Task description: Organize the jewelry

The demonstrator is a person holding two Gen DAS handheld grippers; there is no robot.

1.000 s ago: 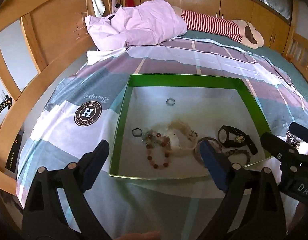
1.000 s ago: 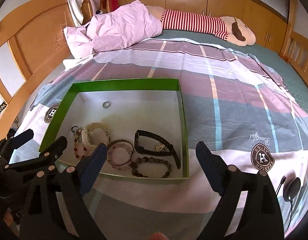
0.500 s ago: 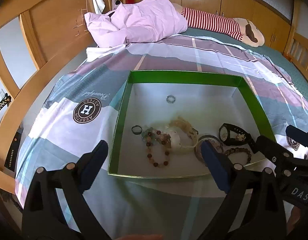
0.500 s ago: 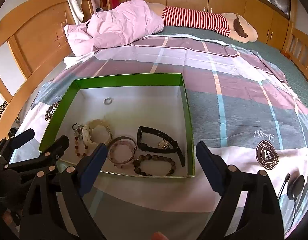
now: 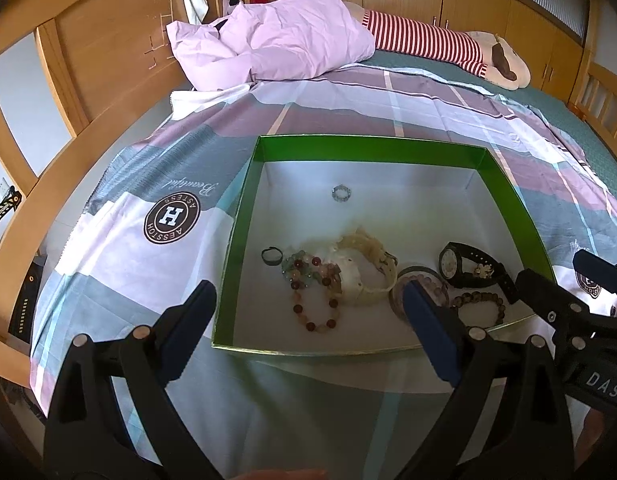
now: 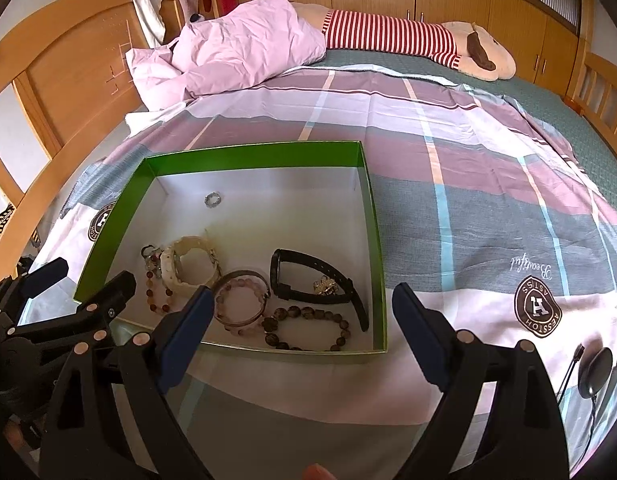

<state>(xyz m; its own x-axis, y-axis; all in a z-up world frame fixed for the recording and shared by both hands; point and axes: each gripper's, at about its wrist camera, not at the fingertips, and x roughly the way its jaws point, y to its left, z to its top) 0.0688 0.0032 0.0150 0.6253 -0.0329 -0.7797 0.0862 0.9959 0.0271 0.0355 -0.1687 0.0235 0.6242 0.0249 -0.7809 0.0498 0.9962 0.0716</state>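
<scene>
A green box [image 5: 244, 216] [image 6: 370, 216] with a white floor lies on the bed. In it are a small ring [image 5: 341, 193] [image 6: 213, 199], a black watch [image 5: 468, 266] [image 6: 308, 276], a cream bracelet [image 5: 368, 276] [image 6: 192, 264], a red bead bracelet [image 5: 314, 308], a pink bangle [image 6: 240, 300], a dark bead bracelet [image 6: 308, 328] and a gold charm [image 6: 325, 285]. My left gripper [image 5: 308, 312] is open and empty just before the box's near edge. My right gripper [image 6: 300, 312] is open and empty over the box's near right part.
The box sits on a plaid bedsheet [image 5: 168, 216] [image 6: 488, 200]. A pink quilt [image 5: 276, 44] and a striped plush toy [image 6: 408, 40] lie at the far end. A wooden headboard [image 5: 88, 60] runs along the left. A small black device with a cable [image 6: 594, 372] lies at the right.
Both grippers have come a little closer to the box, which now looks larger in both views. Both stay open and empty.
</scene>
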